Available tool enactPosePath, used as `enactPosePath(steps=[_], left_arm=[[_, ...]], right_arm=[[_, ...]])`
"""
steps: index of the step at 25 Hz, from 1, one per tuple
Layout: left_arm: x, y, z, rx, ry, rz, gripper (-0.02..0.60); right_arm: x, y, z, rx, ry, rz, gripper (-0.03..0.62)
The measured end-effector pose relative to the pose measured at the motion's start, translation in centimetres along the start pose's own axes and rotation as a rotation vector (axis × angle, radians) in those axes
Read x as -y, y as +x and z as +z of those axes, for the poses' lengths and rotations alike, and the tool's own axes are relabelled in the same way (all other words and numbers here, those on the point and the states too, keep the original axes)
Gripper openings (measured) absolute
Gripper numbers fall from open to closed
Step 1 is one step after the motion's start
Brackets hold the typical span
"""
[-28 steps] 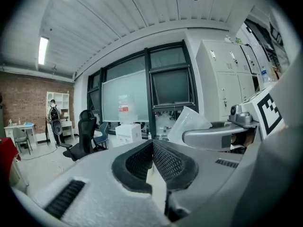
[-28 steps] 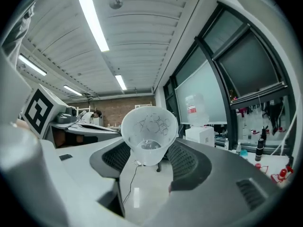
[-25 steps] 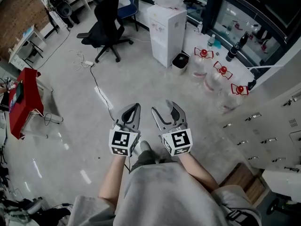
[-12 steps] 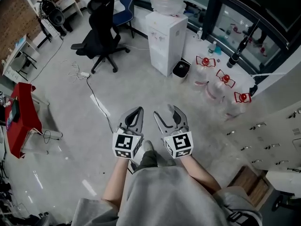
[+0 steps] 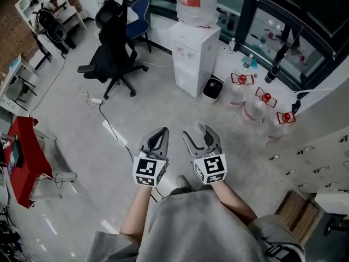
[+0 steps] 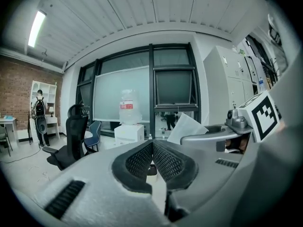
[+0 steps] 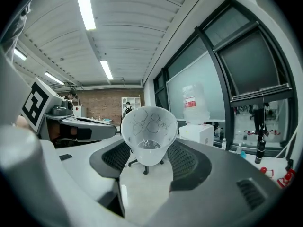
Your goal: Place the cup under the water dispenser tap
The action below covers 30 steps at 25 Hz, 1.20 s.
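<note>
A clear plastic cup (image 7: 149,134) with a hexagon print stands upright between the pads of my right gripper (image 7: 149,159), which is shut on it. In the head view that cup (image 5: 197,131) shows at the tips of the right gripper (image 5: 200,139). My left gripper (image 5: 156,141) is held beside it, shut with nothing in it; its pads meet in the left gripper view (image 6: 152,156). The white water dispenser (image 5: 193,53) with a big bottle (image 5: 195,1) on top stands ahead across the floor, well apart from both grippers. It also shows as the dispenser (image 7: 195,132) in the right gripper view.
A black office chair (image 5: 112,42) stands left of the dispenser. A black bin (image 5: 214,88) and water jugs with red caps (image 5: 244,91) sit to its right. A cable (image 5: 112,129) runs over the floor. Lockers (image 5: 316,157) line the right; a red table (image 5: 24,157) is at left.
Both grippers have travelled forward with the person toward the dispenser, which now sits lower and nearer in the head view. The cup stays held in the right gripper; the left stays shut.
</note>
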<state>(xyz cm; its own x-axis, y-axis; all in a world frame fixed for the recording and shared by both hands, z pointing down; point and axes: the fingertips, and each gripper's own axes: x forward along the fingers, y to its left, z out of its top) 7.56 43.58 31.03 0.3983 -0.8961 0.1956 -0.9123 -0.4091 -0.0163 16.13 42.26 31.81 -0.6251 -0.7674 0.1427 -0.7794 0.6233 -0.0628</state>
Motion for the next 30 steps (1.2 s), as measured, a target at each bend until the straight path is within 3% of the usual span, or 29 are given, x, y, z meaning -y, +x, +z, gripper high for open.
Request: enactPosePath(steps=[14, 30], left_arm=[[-6.9, 4.3, -1.3, -0.024, -0.02, -0.02, 0.009], [-13.5, 14.6, 0.0, -0.081, -0.013, -0.018, 0.009]], right_arm=[[0.2, 8.0, -0.5, -0.016, -0.003, -0.013, 0.249], [6.0, 20.0, 1.5, -0.009, 0.042, 0.019, 0.249]])
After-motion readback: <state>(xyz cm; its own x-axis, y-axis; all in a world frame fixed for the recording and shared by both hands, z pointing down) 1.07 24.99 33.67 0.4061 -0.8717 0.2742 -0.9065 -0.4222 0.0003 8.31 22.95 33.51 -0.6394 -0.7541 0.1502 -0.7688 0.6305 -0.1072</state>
